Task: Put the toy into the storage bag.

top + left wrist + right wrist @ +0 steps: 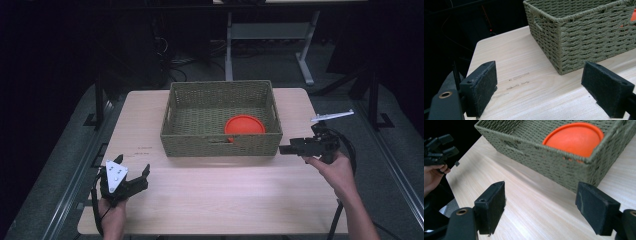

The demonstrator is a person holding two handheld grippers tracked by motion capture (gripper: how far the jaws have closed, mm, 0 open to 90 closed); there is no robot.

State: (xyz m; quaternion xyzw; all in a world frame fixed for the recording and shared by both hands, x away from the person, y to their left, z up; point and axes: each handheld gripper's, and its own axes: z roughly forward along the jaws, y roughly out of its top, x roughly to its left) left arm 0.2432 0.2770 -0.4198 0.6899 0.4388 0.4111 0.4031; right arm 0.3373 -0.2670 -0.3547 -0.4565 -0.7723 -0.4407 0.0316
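High view is showing me a green-grey woven basket [220,120] sitting toward the far middle of the pale wooden counter [210,195], with a round orange plastic lid [244,125] lying inside it against the near wall, toward the right-hand end. I am holding the right gripper [283,149] just off the basket's near right corner, pointing leftward along the front wall, and its jaws are standing wide apart with nothing between them. From the right gripper view the orange lid [574,140] is leaning on the inside of the basket wall [564,167], just beyond the open jaws, and only bare counter is lying between the pads. I am resting the left gripper [146,174] low at the near left corner of the counter, well apart from the basket. Its jaws are also gaping, with bare wood between them in the left gripper view.
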